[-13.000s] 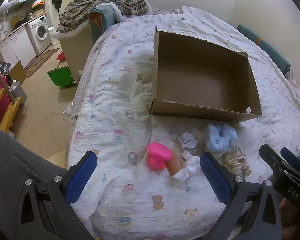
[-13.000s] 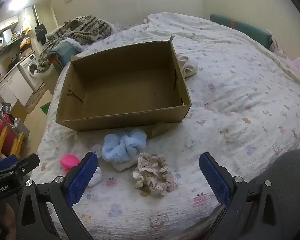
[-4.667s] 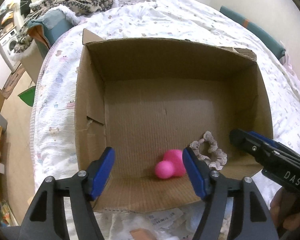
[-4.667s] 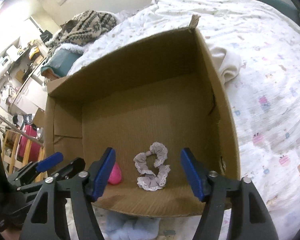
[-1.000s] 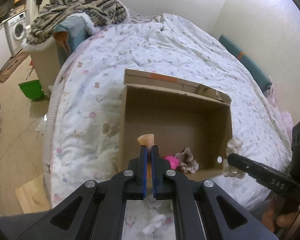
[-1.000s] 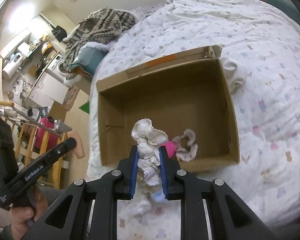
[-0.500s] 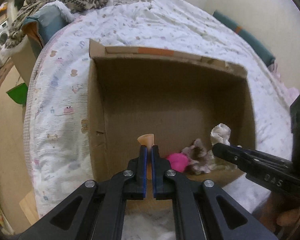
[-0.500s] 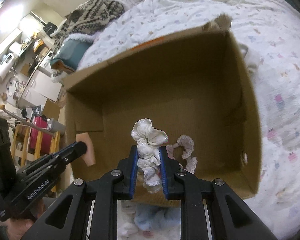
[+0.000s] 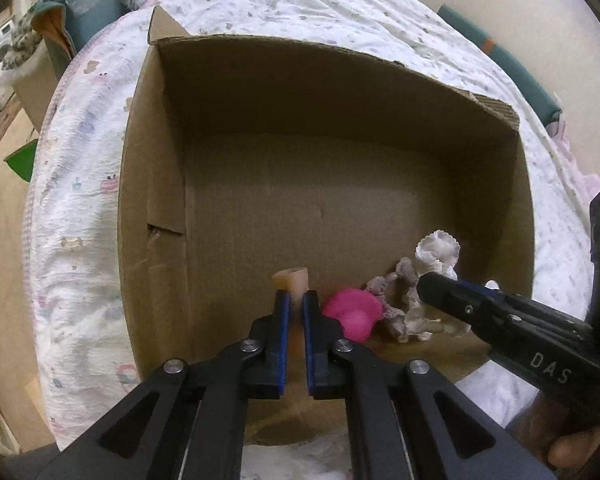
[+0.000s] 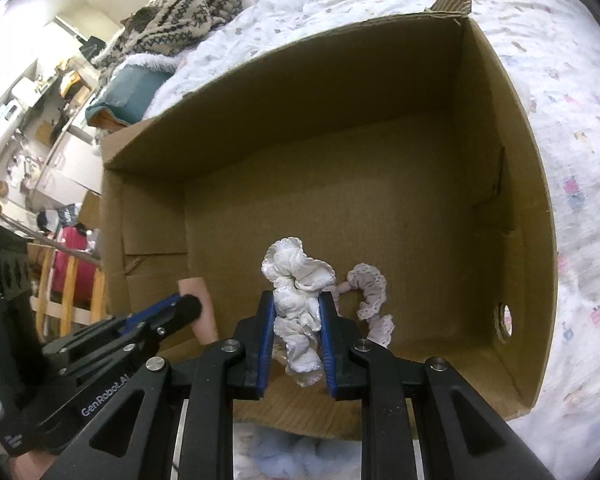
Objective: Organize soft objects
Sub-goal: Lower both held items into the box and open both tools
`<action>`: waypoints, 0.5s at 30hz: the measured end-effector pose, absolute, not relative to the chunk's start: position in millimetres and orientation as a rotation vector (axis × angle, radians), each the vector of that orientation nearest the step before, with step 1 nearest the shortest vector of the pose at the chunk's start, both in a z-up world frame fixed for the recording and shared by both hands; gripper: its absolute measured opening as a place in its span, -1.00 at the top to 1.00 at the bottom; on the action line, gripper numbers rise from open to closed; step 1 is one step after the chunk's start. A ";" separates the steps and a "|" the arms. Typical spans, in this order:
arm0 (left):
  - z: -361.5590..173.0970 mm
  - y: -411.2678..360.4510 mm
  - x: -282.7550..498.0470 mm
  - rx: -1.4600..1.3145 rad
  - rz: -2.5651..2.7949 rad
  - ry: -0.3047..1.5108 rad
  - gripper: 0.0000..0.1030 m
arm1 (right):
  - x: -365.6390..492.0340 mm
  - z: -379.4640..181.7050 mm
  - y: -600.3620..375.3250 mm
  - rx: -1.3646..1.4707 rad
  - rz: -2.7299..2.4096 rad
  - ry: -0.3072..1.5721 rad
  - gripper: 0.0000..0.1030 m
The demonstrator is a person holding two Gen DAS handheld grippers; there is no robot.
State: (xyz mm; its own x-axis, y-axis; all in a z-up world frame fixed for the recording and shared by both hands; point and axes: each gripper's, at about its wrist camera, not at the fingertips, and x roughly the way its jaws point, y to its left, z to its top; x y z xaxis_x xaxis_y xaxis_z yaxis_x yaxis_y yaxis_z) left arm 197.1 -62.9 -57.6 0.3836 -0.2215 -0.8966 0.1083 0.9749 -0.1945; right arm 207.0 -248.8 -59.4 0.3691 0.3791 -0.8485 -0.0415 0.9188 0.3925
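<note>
An open cardboard box (image 9: 156,184) (image 10: 512,152) lies on the bed. My left gripper (image 9: 294,300) is shut on a peach sponge (image 9: 294,280), held over the box's near left part; the sponge also shows in the right wrist view (image 10: 198,292). My right gripper (image 10: 298,304) is shut on a white scrunchie (image 10: 296,280), held inside the box near its front wall; it shows in the left wrist view (image 9: 436,250). A pink sponge (image 9: 352,310) and a beige lace scrunchie (image 9: 396,284) (image 10: 370,288) lie on the box floor.
The bed has a white printed cover (image 9: 84,184) (image 10: 580,160). A light blue scrunchie (image 10: 300,456) lies on the bed just in front of the box. A patterned blanket (image 10: 180,12) lies at the far left. The floor drops off left of the bed (image 9: 4,216).
Both grippers have moved forward and down into the box with their objects. The box now fills both views. Both stay shut.
</note>
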 end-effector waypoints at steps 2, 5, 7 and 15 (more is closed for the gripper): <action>-58.9 -62.1 197.5 -0.111 -0.203 1.162 0.89 | 208.9 -64.1 -248.0 0.328 0.272 1.183 0.57; -59.2 -62.1 198.1 -0.116 -0.200 1.159 0.88 | 212.3 -71.5 -250.0 0.380 0.289 1.210 0.57; -58.6 -62.4 197.2 -0.113 -0.197 1.157 0.88 | 213.8 -75.8 -251.1 0.393 0.277 1.220 0.57; -58.0 -67.1 194.4 -0.078 -0.188 1.149 0.86 | 213.3 -75.2 -249.8 0.366 0.267 1.212 0.57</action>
State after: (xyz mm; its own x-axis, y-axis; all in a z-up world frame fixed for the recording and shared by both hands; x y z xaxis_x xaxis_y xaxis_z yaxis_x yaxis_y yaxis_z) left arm 194.4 -67.1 -58.0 0.3960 -0.1881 -0.8988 0.1082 0.9815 -0.1578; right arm 213.3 -249.8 -75.2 0.3312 0.3908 -0.8588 -0.0060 0.9111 0.4122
